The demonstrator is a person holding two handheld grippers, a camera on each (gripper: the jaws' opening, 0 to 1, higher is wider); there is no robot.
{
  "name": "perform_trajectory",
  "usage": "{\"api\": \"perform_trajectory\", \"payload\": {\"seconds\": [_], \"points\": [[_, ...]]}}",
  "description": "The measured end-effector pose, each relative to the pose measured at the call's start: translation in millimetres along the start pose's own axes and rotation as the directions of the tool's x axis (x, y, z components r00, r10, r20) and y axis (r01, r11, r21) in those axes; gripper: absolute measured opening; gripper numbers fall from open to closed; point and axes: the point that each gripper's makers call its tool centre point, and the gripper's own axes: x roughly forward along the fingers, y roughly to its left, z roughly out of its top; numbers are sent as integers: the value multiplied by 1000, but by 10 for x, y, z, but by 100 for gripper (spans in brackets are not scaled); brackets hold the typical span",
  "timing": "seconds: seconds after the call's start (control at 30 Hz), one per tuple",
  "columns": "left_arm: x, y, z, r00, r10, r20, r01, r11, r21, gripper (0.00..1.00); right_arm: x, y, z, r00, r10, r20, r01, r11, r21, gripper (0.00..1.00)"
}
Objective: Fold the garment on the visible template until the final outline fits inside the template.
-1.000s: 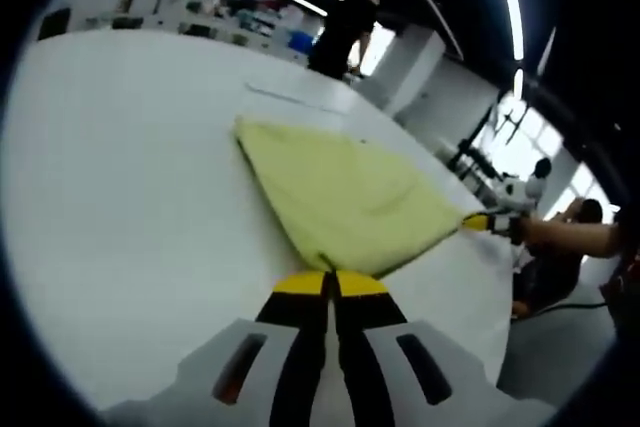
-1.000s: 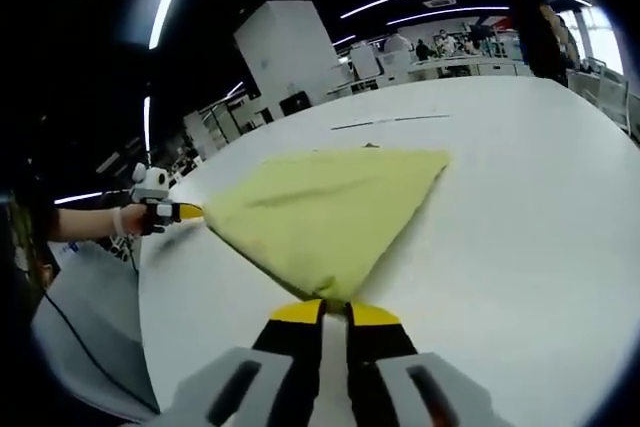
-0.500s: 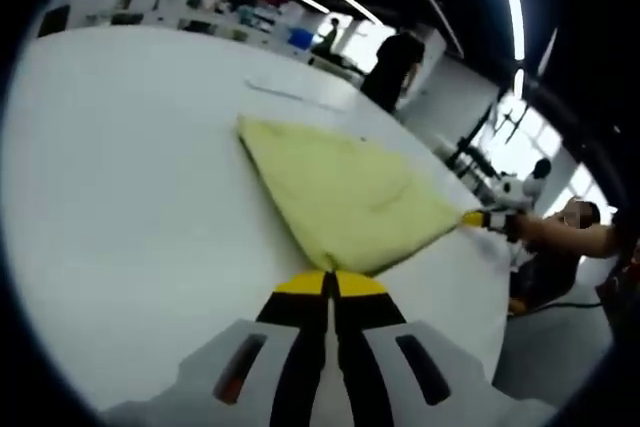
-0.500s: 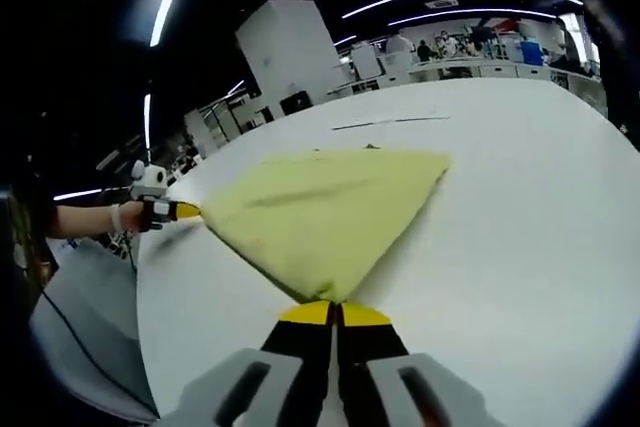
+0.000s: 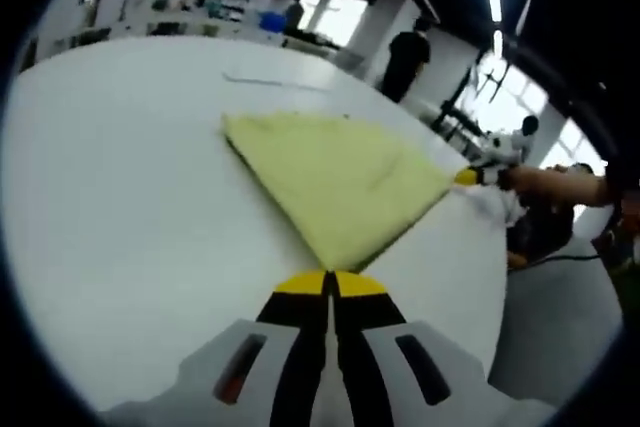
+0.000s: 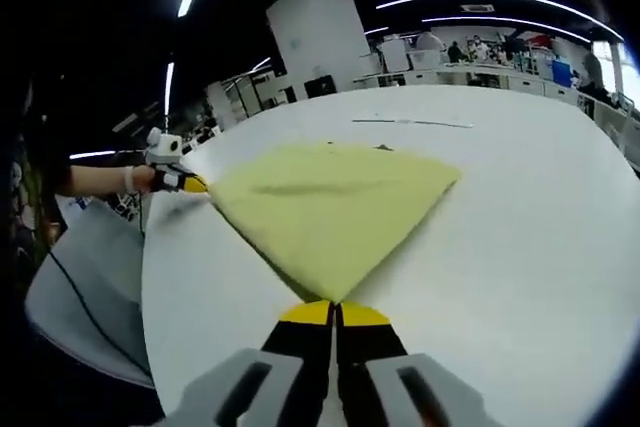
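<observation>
Two hand-held grippers (image 5: 331, 285) (image 6: 335, 314), pinching yellow garment (image 5: 335, 175)

Left gripper view sits low over the white table (image 5: 120, 197), looking along its own tool (image 5: 330, 285) at the near corner of the yellow garment (image 5: 340, 177). Right gripper view faces the same garment (image 6: 330, 207) from its other near corner. Each view catches the opposite tool at the cloth's far corner.

No writing, label, brand, number or sign can be read in either view.
</observation>
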Motion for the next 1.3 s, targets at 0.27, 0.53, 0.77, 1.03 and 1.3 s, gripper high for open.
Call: {"api": "perform_trajectory", "payload": {"seconds": [0.27, 0.53, 0.77, 1.03, 1.3], "points": [[-96, -105, -177, 998, -31, -57, 33, 999, 22, 0, -113, 174, -155, 999, 42, -30, -42, 999, 6, 0], [-204, -195, -323, 997, -42, -69, 42, 999, 5, 0, -164, 347, -350, 996, 72, -43, -72, 997, 14, 0], [-193, -197, -375, 997, -39, -73, 38, 999, -3, 0, -160, 355, -368, 997, 70, -42, -69, 997, 29, 0], [-184, -181, -397, 997, -37, -65, 37, 999, -1, 0, -151, 355, -369, 996, 72, -48, -69, 997, 44, 0], [-201, -185, -386, 998, -36, -48, 38, 998, 40, 0, -169, 392, -339, 996, 83, -34, -81, 995, 66, 0]]}}
